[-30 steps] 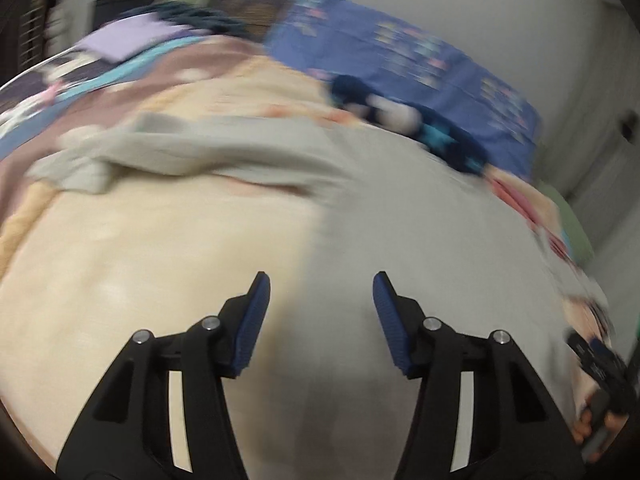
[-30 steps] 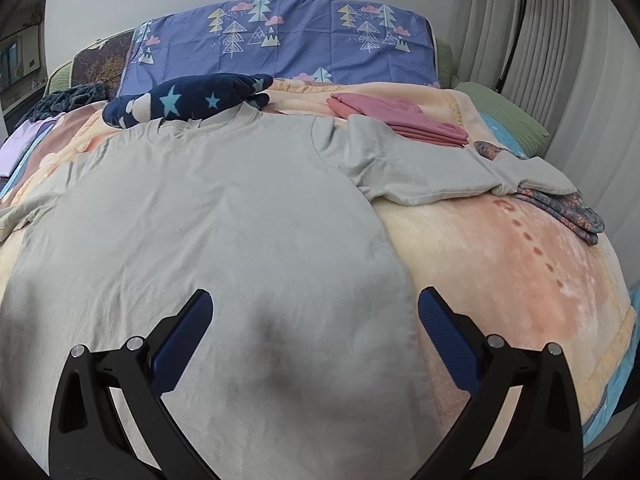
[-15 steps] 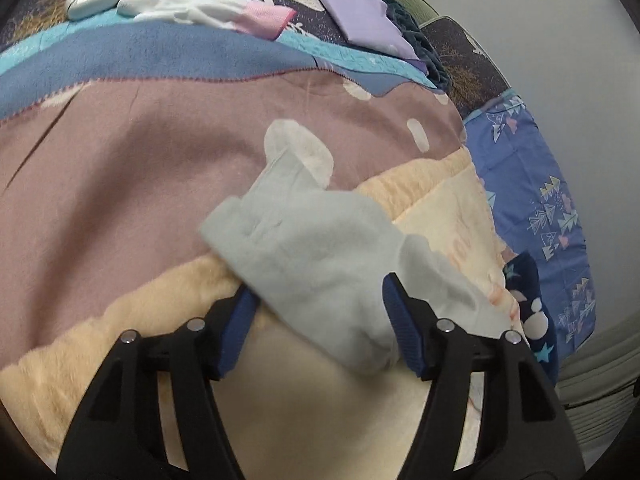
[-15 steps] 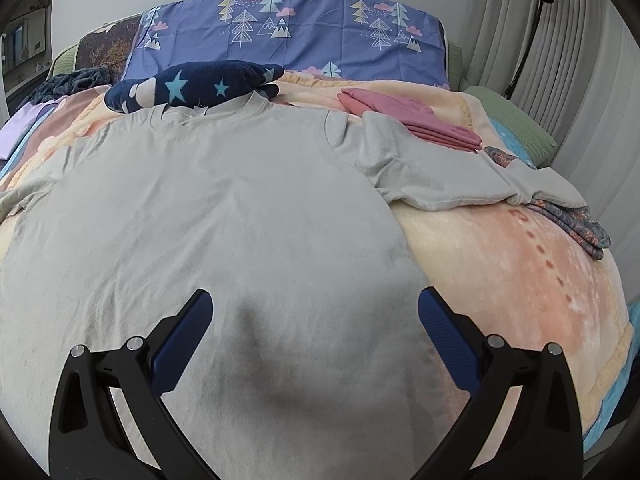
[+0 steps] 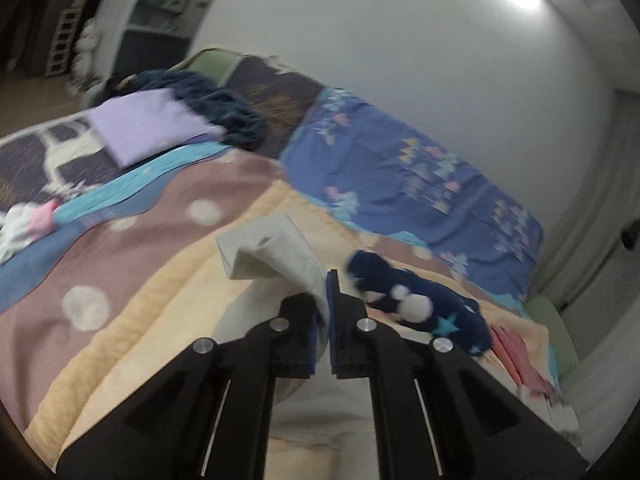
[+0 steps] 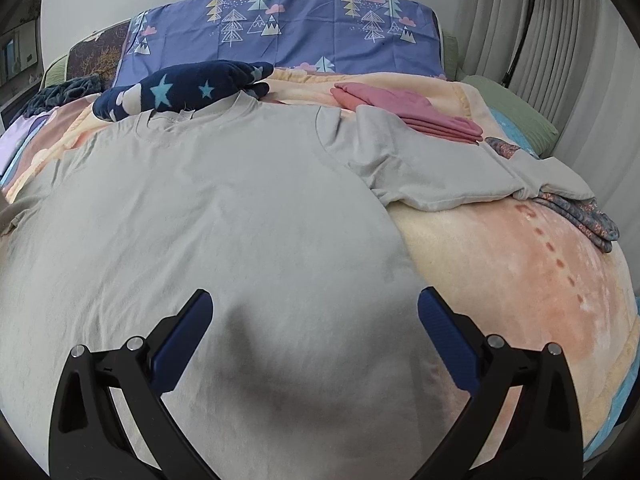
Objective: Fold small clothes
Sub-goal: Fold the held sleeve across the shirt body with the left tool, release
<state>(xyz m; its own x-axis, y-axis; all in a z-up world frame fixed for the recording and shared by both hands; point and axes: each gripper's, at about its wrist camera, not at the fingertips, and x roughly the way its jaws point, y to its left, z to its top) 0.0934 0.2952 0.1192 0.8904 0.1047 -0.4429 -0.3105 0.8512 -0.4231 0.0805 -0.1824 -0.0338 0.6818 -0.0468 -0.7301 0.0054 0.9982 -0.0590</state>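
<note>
The left gripper (image 5: 325, 312) is being held closed on the sleeve (image 5: 276, 254) of the grey T-shirt (image 6: 224, 216); its jaws have just been closing, and the pale fabric is being pinched between the blue pads. The sleeve is being lifted clear of the bed, its cuff end folding over above the fingers. Just right of the pads, a navy star-patterned plush item (image 5: 416, 304) is lying on the blanket (image 5: 132, 320), whose cream band is lying below the sleeve and whose mauve, white-dotted band is lying to the left. Farther off, a folded lilac cloth (image 5: 144, 128) is resting beside a dark teal knit (image 5: 228, 112). This view is blurred.

The right gripper (image 6: 314, 332) is being held wide open, with nothing between its blue pads (image 6: 182, 338). It is being kept above the lower body of the T-shirt, which is lying spread flat, front up, across the middle of the bed. The shirt's other sleeve is lying stretched out to the right, its end overlapping a floral folded cloth (image 6: 588, 220). Beyond the collar, the navy plush is lying touching the neckline. A folded pink garment (image 6: 404, 114) is lying near the shoulder, and a blue tree-print pillow (image 6: 288, 28) is standing at the head of the bed.
</note>
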